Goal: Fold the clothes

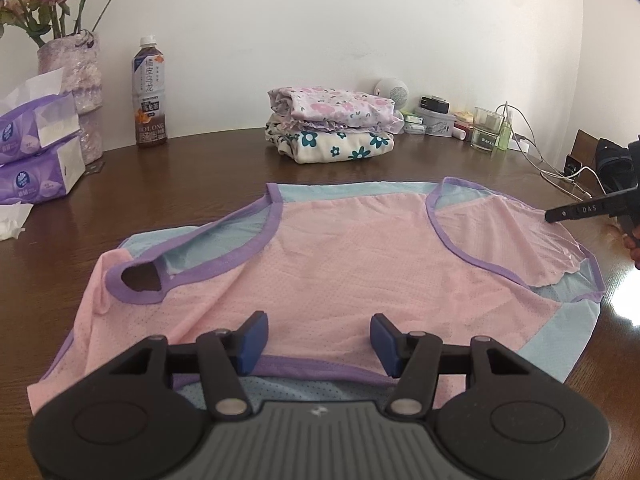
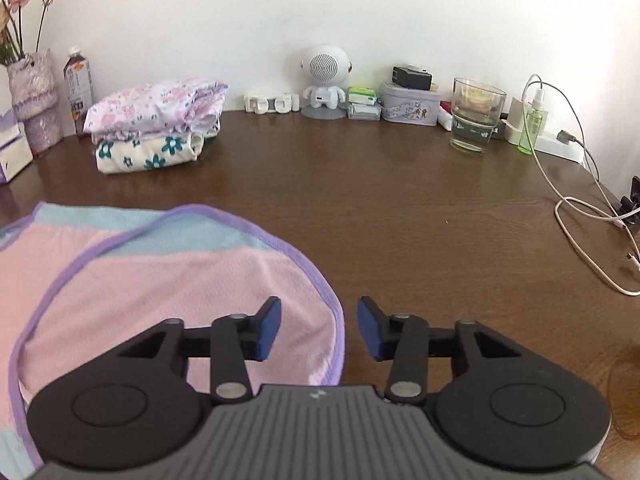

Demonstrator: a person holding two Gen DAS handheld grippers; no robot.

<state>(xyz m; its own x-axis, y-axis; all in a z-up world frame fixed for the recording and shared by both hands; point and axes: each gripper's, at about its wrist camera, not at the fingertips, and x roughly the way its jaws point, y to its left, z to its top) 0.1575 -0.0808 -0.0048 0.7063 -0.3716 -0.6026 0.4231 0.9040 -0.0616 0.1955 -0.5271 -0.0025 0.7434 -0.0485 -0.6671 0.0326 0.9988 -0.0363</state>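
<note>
You have one pink top (image 1: 340,264) spread flat on the table (image 2: 400,208), under both grippers. Your left gripper (image 1: 316,344) and right gripper (image 2: 318,330) are both spread apart, gripping nothing. Two folded garments (image 1: 332,124) sit stacked behind. One glass (image 2: 474,114) holds water; one vase (image 1: 76,92) holds flowers.

A dark brown wooden table (image 2: 360,208) stands against a white wall. A pink mesh vest with purple trim (image 1: 340,264) lies spread flat on its near part. Along the far edge stand a vase of flowers (image 1: 80,80), tissue packs (image 1: 36,160), an oolong tea bottle (image 1: 149,92), a stack of folded floral clothes (image 1: 332,126), a robot-shaped speaker (image 2: 325,80), a tin (image 2: 410,106), a glass (image 2: 474,114) and a green spray bottle (image 2: 532,124). White cables (image 2: 580,216) trail at the right.
</note>
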